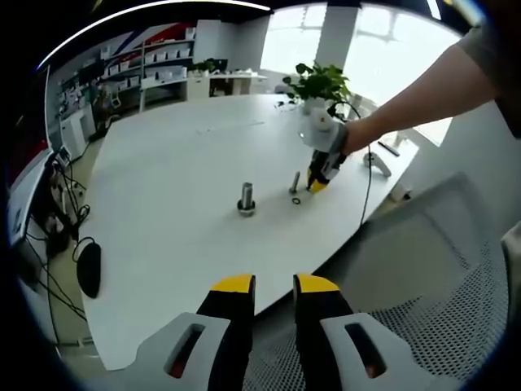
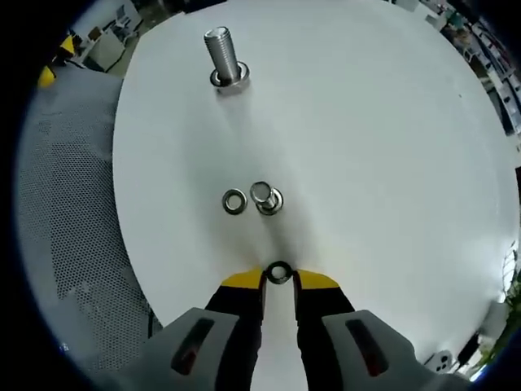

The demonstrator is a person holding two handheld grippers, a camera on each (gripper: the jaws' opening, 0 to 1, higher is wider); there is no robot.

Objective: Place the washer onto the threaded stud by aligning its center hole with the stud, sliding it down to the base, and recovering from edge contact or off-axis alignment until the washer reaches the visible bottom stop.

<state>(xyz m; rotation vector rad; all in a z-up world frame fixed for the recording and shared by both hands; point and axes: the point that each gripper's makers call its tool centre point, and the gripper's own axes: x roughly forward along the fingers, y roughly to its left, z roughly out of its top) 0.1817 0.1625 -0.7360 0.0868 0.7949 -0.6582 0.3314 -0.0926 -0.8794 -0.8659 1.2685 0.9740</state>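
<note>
A dark washer (image 2: 278,272) is seen in the right gripper view lying flat on the white table (image 2: 391,147), right at the yellow tips of the right gripper (image 2: 278,279). The jaws are set a narrow gap apart with the washer sitting at that gap; whether it is actually pinched cannot be told. Just beyond it a short threaded stud (image 2: 262,195) is stood upright on its flanged base, and a second, bright metal washer (image 2: 234,201) is laid flat just beside that base, on its left in this view. Farther off, near the table edge, a larger threaded bolt (image 2: 222,55) is stood on its own base.

In the left gripper view the left gripper (image 1: 274,287) is held off the table's near edge, above a mesh chair (image 1: 423,269); its jaws are parted by a narrow gap and nothing is held between them. The right gripper (image 1: 319,181) is seen there across the table, gripped by a person's hand (image 1: 352,137), with its tips lowered to the surface next to the short stud (image 1: 295,182) and a small dark ring (image 1: 296,200). The larger bolt (image 1: 246,198) is stood to the left of them. A potted plant (image 1: 321,84) is placed at the far edge.
</note>
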